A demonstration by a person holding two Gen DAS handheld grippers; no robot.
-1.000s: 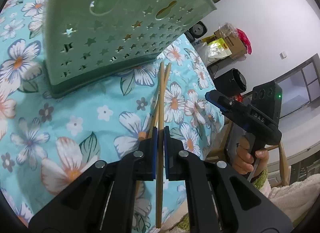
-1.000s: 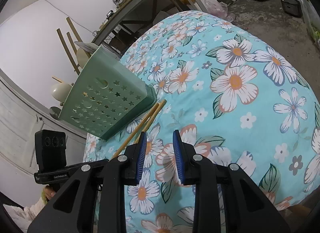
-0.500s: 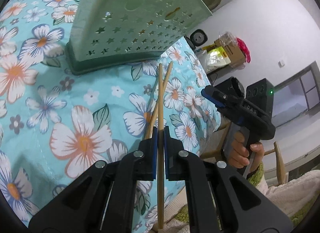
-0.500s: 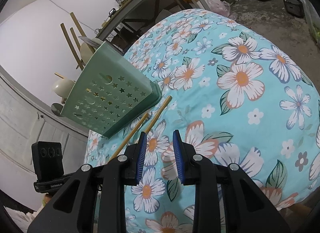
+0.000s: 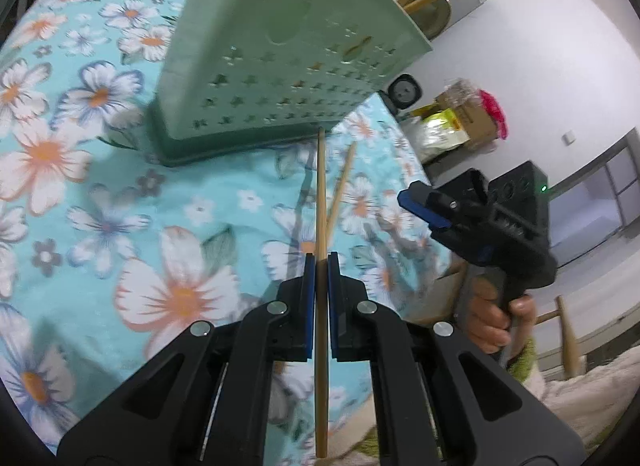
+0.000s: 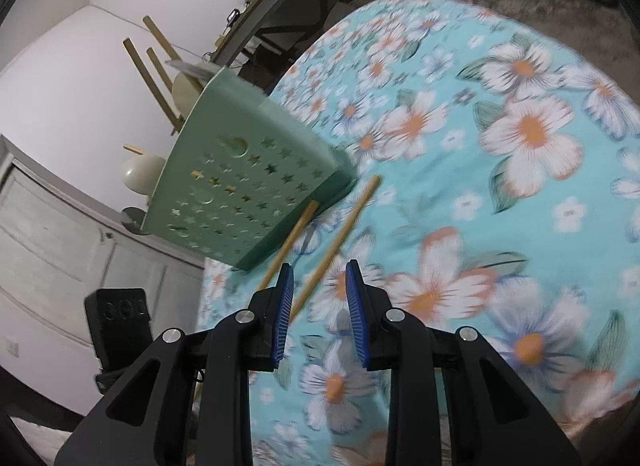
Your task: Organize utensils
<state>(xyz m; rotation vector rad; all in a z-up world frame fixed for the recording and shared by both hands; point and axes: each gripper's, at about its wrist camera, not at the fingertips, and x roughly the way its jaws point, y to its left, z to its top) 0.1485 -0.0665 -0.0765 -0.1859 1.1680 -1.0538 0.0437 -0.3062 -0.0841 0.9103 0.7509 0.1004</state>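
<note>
My left gripper (image 5: 319,266) is shut on a wooden chopstick (image 5: 321,193) and holds it above the floral tablecloth, its tip near the base of the green perforated utensil holder (image 5: 280,65). A second chopstick (image 5: 341,189) lies on the cloth just to the right. In the right wrist view the holder (image 6: 244,185) stands at left with both chopsticks, the held one (image 6: 292,238) and the lying one (image 6: 344,234), beside it. My right gripper (image 6: 318,286) is open and empty over the lying chopstick's near end. The right gripper also shows in the left wrist view (image 5: 424,209).
The holder holds wooden utensils (image 6: 152,65) and a pale ladle (image 6: 140,175). The round table's floral cloth (image 6: 520,145) extends to the right. Boxes and bags (image 5: 460,121) sit on the floor beyond the table edge. A grey cabinet (image 6: 60,225) stands behind.
My left gripper has lifted its chopstick off the cloth and pulled back from the holder; the two chopsticks now diverge. My right gripper has moved closer to the lying chopstick.
</note>
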